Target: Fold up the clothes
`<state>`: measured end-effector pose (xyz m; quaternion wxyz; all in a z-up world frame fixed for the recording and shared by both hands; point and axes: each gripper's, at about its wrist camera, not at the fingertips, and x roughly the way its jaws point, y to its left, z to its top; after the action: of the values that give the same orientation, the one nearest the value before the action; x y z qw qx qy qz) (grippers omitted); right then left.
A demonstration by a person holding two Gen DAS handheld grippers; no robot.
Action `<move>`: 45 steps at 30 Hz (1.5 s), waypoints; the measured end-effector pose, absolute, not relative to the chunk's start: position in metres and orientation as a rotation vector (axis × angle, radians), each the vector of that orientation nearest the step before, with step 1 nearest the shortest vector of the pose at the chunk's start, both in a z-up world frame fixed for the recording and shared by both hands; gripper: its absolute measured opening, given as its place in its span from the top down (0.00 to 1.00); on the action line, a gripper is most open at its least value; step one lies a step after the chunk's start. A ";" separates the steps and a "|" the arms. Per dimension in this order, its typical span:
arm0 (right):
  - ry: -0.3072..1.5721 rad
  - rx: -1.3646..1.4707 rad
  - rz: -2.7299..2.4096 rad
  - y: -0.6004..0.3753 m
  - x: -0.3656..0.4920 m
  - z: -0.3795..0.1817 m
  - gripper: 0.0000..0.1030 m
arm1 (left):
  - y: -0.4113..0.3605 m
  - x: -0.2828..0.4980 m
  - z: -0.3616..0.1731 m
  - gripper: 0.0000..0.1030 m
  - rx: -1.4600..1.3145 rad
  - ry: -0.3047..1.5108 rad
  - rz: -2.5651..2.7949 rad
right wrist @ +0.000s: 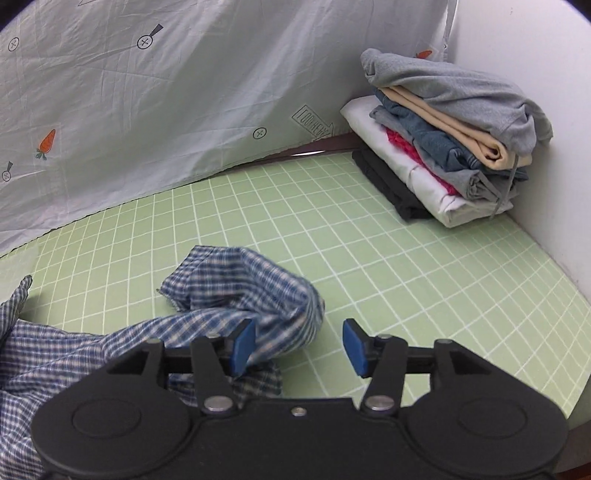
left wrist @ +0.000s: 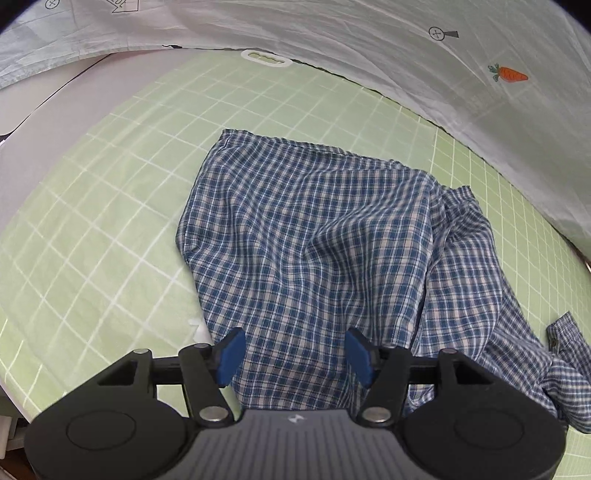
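Blue-and-white checked cotton shirt point(left wrist: 314, 243) lies spread, rumpled, on the pale green mat with a white grid point(left wrist: 92, 229), roughly mid-mat in the left wrist view. Surroundings: a white sheet printed with carrots and small black symbols point(left wrist: 369, 33) hangs along the far edge of the mat and curves round to the right; a white oval handle slot point(left wrist: 266, 58) sits at the mat's far edge, partly under the sheet hem. In the right wrist view a stack of folded clothes point(right wrist: 450, 136), grey knit on top, then beige, denim blue, pink, white and dark grey at the base, stands in the far right corner against a white wall point(right wrist: 535, 74), well apart from the shirt. Nothing lies between the shirt and the stack but bare mat. Orientation: the shirt's main panel runs with its long axis from the left gripper point(left wrist: 295, 356) away toward the sheet, a straight hem at the far end; a bunched sleeve trails off to the right. Left gripper: blue pads spread wide, hovering over the near edge of the fabric, nothing clamped. Right gripper point(right wrist: 299, 345): pads likewise spread, its left pad over the crumpled sleeve end, right pad over bare mat; contact cannot be judged. Near shirt edge is hidden beneath both gripper bodies; collar not identifiable.
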<state>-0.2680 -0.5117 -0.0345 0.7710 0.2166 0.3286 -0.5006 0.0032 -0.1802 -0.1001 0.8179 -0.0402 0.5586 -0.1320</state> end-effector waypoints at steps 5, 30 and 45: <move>0.717 0.678 -0.998 -0.505 -0.254 -0.053 0.29 | -0.185 0.013 -0.081 0.25 -0.150 1.135 -0.348; 0.933 0.784 -0.668 -0.527 -0.097 -0.108 0.92 | -0.277 0.096 -0.146 0.95 -0.046 1.318 -0.375; 0.370 0.435 -0.526 -0.552 0.022 0.020 0.95 | -0.238 0.143 -0.046 0.97 -0.207 0.925 -0.322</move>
<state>0.0222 -0.5520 0.0201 0.9256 0.2123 0.1804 -0.2563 0.1427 -0.2380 -0.0462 0.8774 -0.0993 0.4434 -0.1542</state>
